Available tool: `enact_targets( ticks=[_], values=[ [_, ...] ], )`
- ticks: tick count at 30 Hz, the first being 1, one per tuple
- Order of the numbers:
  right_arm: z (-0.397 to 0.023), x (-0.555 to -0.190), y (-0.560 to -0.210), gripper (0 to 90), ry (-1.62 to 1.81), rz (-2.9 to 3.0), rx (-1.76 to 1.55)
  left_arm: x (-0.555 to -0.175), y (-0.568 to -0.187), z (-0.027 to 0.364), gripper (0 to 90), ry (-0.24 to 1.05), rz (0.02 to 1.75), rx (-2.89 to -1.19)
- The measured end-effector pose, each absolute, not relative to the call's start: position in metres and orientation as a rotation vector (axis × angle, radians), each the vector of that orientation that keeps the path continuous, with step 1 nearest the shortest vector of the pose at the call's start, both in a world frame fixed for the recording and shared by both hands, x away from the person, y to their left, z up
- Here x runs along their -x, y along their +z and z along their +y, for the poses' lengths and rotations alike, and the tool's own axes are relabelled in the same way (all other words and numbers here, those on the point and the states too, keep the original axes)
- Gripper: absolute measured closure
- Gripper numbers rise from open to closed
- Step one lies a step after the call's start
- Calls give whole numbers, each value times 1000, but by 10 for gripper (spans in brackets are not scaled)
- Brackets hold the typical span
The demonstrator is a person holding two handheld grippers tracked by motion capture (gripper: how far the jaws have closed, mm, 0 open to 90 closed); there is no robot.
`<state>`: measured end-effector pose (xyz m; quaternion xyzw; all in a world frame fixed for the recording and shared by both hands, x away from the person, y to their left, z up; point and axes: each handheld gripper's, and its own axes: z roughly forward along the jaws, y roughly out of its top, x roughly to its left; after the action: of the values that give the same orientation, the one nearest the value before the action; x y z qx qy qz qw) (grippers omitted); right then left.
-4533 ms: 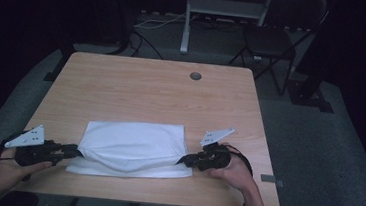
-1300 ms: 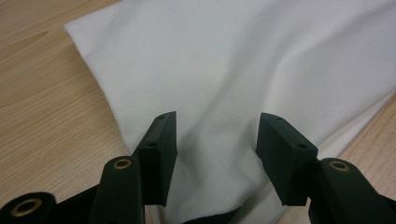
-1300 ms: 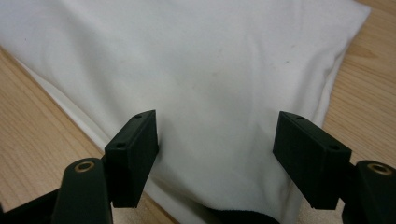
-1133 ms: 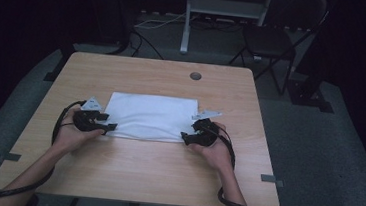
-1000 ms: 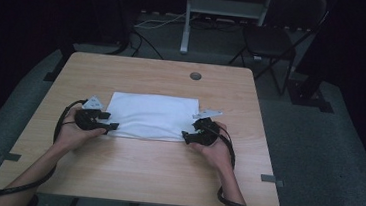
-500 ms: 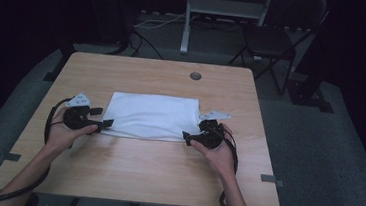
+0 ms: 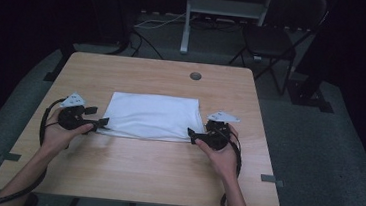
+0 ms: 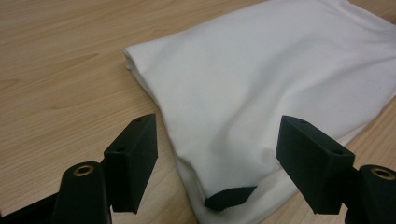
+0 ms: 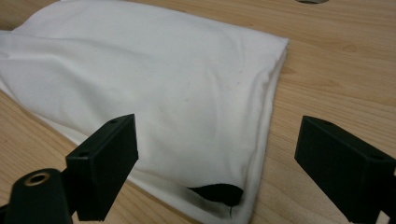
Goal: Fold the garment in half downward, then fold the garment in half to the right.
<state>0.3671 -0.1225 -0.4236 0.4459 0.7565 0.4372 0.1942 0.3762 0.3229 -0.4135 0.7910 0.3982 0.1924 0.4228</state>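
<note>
The pale wooden surface [image 7: 154, 176] carries the folded white cotton cloth [image 7: 152, 116] at its middle, lying flat. The left tool [image 7: 100, 123] and right tool [image 7: 192, 133] sit at its near corners, jaws just opened and apart, gripping nothing (cloth lies between them). Both should draw back level, so the fold lies undisturbed.

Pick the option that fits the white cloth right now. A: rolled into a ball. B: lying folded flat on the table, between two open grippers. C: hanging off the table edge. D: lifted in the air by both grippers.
B: the white cloth lies folded flat on the table, with the left gripper and right gripper open at its ends.
</note>
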Motion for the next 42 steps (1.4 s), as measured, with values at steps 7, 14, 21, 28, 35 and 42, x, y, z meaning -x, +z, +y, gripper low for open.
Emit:
enact_targets(
  ticks=[7,14,21,28,35,42],
  values=[
    [-123,-367,-426,125,1224,2125,-1245,-375,-413,323,290,484,1004,-1973],
    [-121,-366,-422,125,1238,2121,-1235,-379,-405,325,290,497,1001,-1960],
    [-112,-368,-422,125,1222,2165,-1185,-399,-390,332,290,514,1032,-1934],
    [-108,-368,-424,125,1213,2186,-1170,-448,-384,341,291,485,1142,-1901],
    [-108,-368,-422,125,1224,2184,-1158,-499,-393,330,292,395,1236,-1939],
    [-110,-369,-422,125,1230,2185,-1159,-517,-412,312,369,335,1261,-2008]
  ],
)
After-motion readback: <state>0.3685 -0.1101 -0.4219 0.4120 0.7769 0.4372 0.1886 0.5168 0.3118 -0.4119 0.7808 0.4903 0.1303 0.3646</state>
